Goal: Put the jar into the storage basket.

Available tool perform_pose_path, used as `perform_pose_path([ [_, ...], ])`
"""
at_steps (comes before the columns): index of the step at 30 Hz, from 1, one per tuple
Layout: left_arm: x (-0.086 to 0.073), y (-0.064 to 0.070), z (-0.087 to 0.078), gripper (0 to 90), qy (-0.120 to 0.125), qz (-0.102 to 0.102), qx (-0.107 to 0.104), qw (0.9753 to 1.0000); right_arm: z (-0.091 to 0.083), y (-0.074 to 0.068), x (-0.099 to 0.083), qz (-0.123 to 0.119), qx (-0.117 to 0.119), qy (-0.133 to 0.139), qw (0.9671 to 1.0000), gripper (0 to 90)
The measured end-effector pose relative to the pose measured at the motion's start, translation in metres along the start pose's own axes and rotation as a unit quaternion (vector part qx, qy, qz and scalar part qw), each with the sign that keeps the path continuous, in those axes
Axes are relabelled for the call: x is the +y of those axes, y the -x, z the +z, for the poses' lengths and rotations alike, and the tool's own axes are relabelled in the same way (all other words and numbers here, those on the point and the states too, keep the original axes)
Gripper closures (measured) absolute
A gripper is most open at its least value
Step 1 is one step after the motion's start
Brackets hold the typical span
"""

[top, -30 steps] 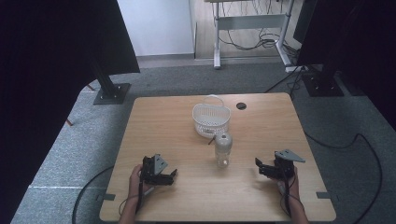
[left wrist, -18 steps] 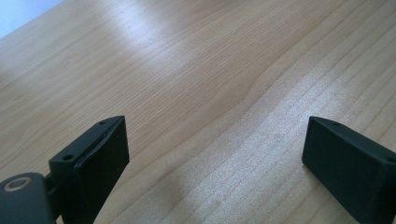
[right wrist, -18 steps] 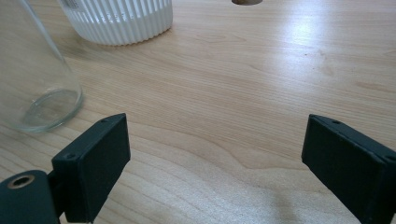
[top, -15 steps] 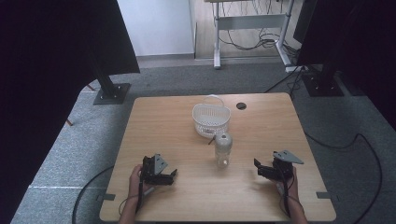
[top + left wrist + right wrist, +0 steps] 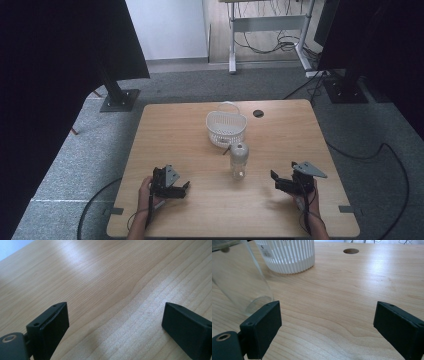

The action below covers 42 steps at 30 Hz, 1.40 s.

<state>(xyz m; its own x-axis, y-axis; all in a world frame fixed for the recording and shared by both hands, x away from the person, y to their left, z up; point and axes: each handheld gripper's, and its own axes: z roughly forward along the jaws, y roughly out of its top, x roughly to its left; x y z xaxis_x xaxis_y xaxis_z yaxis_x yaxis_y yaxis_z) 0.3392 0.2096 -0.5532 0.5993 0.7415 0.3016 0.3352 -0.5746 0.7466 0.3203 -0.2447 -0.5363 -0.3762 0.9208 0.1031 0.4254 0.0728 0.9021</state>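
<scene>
I have my left gripper (image 5: 186,186) low at the near left, held in my left hand (image 5: 146,192), its jaws spread wide and pointing right; nothing sits between them; my right gripper (image 5: 273,179) sits at the near right, gripped by my right hand (image 5: 309,196), jaws wide apart and aimed left, with its grey plate on top; both forearms come in from the near edge.

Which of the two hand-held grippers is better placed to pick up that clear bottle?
Probably the right gripper: its open jaws point toward the bottle, which stands close by in its own view. The left gripper, also open, faces bare table.
</scene>
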Motion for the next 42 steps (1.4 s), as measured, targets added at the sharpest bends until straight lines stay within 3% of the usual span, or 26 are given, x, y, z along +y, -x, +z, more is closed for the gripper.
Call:
perform_pose_path([
  [30, 0.000, 0.000, 0.000, 7.0, 0.000, 0.001, 0.000, 1.0000, -0.010, -0.027, 0.015, -0.027, 0.048, 0.024, 0.9982, 7.3],
  [42, 0.000, 0.000, 0.000, 7.0, 0.000, 0.001, 0.000, 1.0000, -0.004, -0.037, 0.019, -0.032, 0.075, 0.023, 0.9964, 7.3],
])
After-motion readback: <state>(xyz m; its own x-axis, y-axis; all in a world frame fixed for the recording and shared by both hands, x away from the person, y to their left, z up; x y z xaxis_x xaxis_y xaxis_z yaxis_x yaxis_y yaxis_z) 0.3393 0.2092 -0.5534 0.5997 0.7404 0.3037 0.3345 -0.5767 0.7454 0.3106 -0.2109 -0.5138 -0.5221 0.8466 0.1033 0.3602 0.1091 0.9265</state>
